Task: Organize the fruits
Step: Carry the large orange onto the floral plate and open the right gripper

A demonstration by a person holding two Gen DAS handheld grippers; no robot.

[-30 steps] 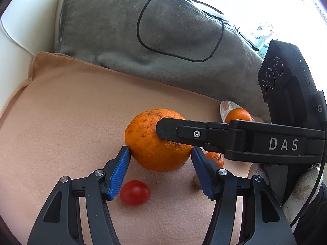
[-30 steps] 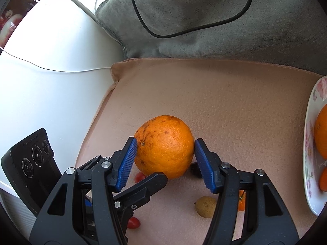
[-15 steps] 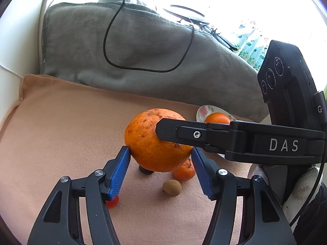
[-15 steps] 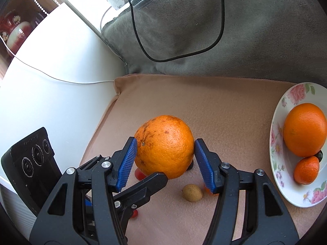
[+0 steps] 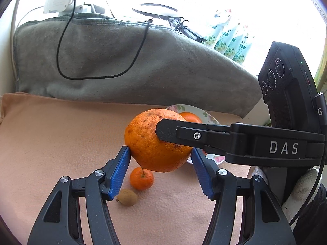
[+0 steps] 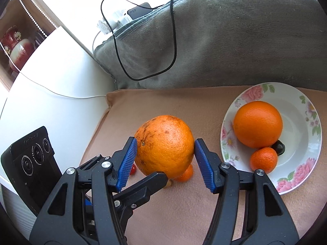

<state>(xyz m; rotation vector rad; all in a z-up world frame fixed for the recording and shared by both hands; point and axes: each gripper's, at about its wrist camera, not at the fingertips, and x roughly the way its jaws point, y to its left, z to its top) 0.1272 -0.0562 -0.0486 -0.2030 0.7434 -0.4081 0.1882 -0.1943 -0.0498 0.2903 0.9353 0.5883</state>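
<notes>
big orange [image 6: 164, 146] clamped by both left gripper [image 5: 160, 173] and right gripper [image 6: 163, 163], lifted above peach blanket [image 6: 184, 210], floral plate [image 6: 298, 171] with fruit at blanket's right edge, mandarin [image 5: 141, 178] and small brown fruit [image 5: 127, 197] below

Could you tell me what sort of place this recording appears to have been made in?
Probably a home living area. The fruit lies on a peach fleece blanket beside a floral plate, a grey cushion backs it, and decorated jars stand on a shelf next to a white counter.
</notes>
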